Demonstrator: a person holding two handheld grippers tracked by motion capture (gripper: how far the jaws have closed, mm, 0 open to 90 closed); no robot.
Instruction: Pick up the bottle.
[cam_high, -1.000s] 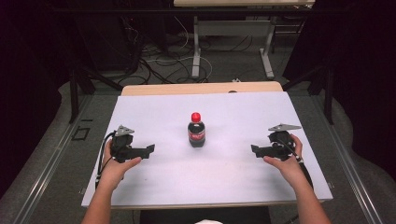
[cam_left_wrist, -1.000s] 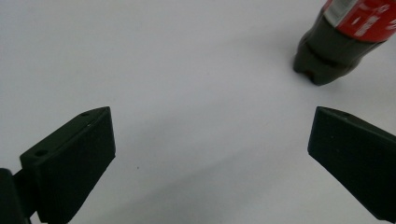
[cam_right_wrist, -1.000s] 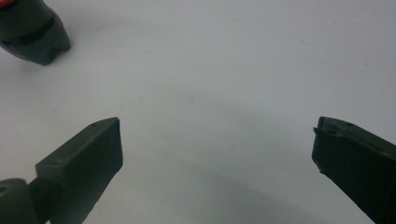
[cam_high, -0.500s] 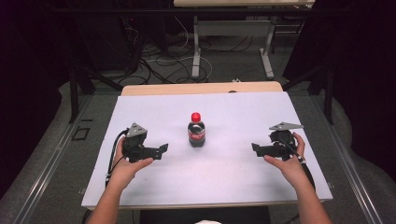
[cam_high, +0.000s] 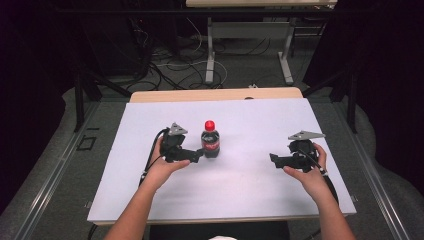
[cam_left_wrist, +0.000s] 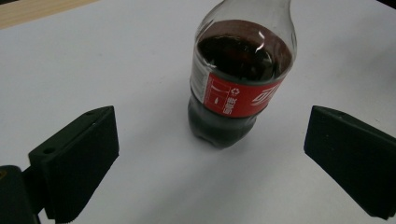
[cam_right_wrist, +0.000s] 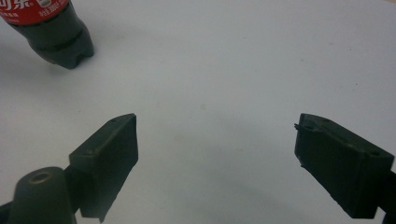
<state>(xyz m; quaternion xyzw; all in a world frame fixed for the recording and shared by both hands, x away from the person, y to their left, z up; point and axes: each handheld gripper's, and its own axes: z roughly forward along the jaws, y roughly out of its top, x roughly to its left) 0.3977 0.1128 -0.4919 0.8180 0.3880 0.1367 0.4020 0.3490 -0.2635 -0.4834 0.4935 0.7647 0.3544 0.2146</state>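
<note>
A small cola bottle (cam_high: 210, 140) with a red cap and red label stands upright near the middle of the white table top (cam_high: 250, 200). My left gripper (cam_high: 198, 155) is just left of it, pointing at its base. In the left gripper view the bottle (cam_left_wrist: 238, 79) stands close ahead, in line with the gap of the left gripper (cam_left_wrist: 210, 158). The jaws are open and have just been closing slightly, and the pads are apart from the bottle. My right gripper (cam_high: 273, 159) rests open at the right, jaws just closing a little on nothing. In its view the right gripper (cam_right_wrist: 215, 154) has the bottle (cam_right_wrist: 51, 28) far off at upper left.
A bare wooden strip (cam_high: 215, 95) runs along the table's far edge. Beyond it are cables on the floor (cam_high: 165, 70) and the legs of another table (cam_high: 211, 45). Dark curtains stand at both sides.
The left hand has carried its gripper rightward across the table, from the left side up to the bottle. The right hand has stayed in place.
</note>
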